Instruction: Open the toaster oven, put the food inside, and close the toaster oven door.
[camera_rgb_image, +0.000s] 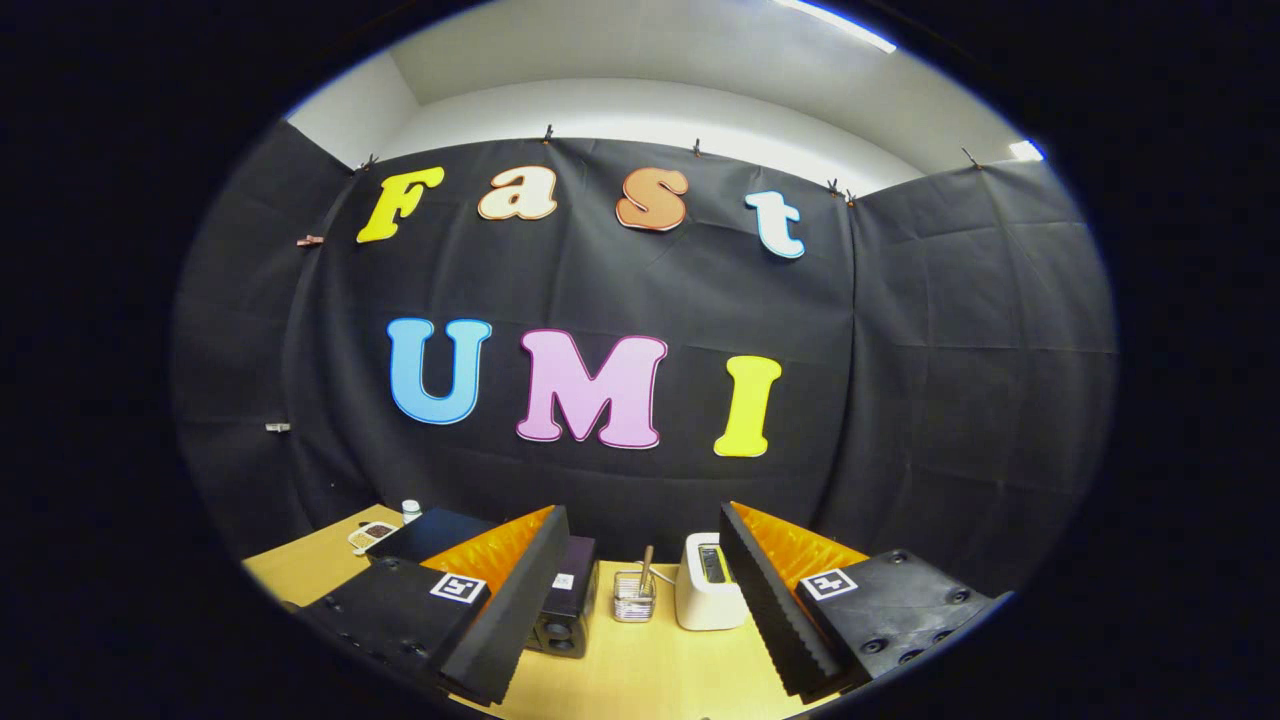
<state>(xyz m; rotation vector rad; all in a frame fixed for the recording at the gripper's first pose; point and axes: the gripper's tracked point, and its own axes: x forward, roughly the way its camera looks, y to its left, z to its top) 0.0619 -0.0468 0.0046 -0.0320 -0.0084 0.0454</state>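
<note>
My gripper (642, 512) is open and held high above a wooden table (640, 670), with nothing between its fingers. Beyond the fingers, a small black box-shaped appliance (567, 598) with round knobs low on its face stands on the table, partly hidden behind the left finger (500, 610). It looks like the toaster oven, and I cannot tell how its door stands. A white slot toaster (706, 592) stands close to the right finger (770, 600). Between the two appliances sits a small clear holder (633, 598) with a wooden stick in it.
At the table's back left lie a flat black object (432, 530), a small white bottle (410, 509) and a white item (371, 536). Black cloth walls close the booth behind and on both sides.
</note>
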